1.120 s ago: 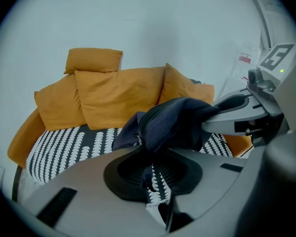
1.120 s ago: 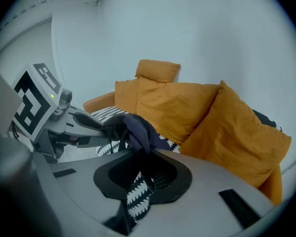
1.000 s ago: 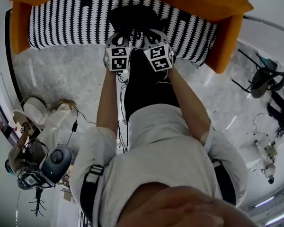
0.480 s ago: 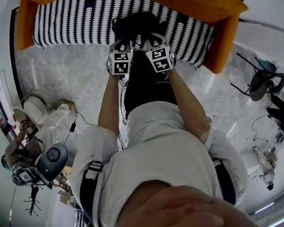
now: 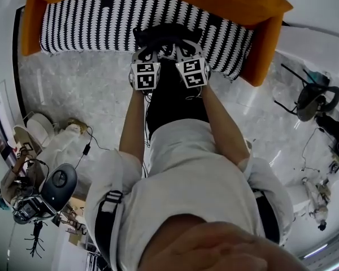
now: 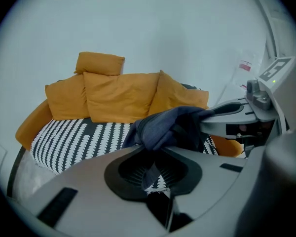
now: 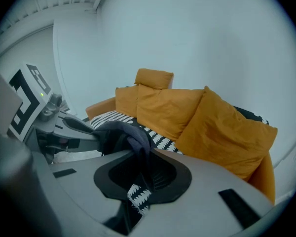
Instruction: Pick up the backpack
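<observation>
The dark backpack (image 5: 165,34) lies at the front edge of the sofa seat, with both grippers on its top. In the head view my left gripper (image 5: 151,54) and right gripper (image 5: 181,49) sit side by side, marker cubes facing up. In the left gripper view a bunch of dark blue backpack fabric (image 6: 164,125) is pinched in the left gripper (image 6: 155,149). The right gripper (image 7: 138,164) is likewise shut on a fold of the backpack (image 7: 126,135). Each gripper shows in the other's view, the right gripper (image 6: 237,116) and the left gripper (image 7: 64,128). The backpack's lower part is hidden.
An orange sofa (image 5: 260,49) with a black-and-white patterned seat (image 5: 85,21) and orange cushions (image 6: 121,95) fills the far side. Marble floor (image 5: 79,89) lies before it. A black chair (image 5: 313,97) stands right; cables and equipment (image 5: 51,191) clutter the left.
Both grippers have lifted a little together, still shut on the backpack's fabric. The head view has shifted slightly.
</observation>
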Demonstrator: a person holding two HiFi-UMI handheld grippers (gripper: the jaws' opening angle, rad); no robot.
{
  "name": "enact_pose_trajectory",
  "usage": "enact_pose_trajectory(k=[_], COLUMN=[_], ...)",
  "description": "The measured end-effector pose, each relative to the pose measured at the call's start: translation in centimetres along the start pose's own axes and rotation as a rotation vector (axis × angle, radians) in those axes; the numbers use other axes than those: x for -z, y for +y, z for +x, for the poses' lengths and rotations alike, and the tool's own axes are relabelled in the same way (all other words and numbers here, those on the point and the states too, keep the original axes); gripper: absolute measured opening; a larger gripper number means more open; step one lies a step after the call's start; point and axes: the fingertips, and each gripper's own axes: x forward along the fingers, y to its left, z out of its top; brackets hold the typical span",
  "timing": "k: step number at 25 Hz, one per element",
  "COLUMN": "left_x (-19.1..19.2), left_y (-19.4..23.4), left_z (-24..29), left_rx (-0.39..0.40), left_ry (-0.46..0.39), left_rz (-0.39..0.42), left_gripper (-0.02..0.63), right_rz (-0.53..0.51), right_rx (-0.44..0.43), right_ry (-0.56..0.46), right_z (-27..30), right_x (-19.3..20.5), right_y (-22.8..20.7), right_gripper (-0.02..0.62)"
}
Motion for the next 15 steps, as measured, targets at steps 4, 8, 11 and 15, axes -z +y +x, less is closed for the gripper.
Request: enact_pose_trajectory(k=[4,8,11,15], left_x=[-1.0,-1.1,-1.0,-1.6], left_y=[-1.5,-3.5,-5.0,-6.6], left_z=[-1.0,-2.5,-3.9,-5.7], left_rx=[0.000,0.002,0.004,-0.009], left_ry=[-0.022,-0.041,-0.049,-0.085], left_rz=[-0.006,-0.024,-0.013,-0.005], left_gripper=[0.059,0.060,0.060,0.060], right_rz=[0.002,0.031,0.047,0.022], right_rx=[0.008,0.021,0.031,0.042], right_ry=[-0.027,-0.058,-0.075,-0.110], right_z=[-1.8,-4.3,-6.4,-8.9], right_x=[0.0,0.4,0.7,0.6], right_y=[-0.5,-0.5,-0.4,-0.4], right_gripper=[0.074,0.074,0.074,0.074])
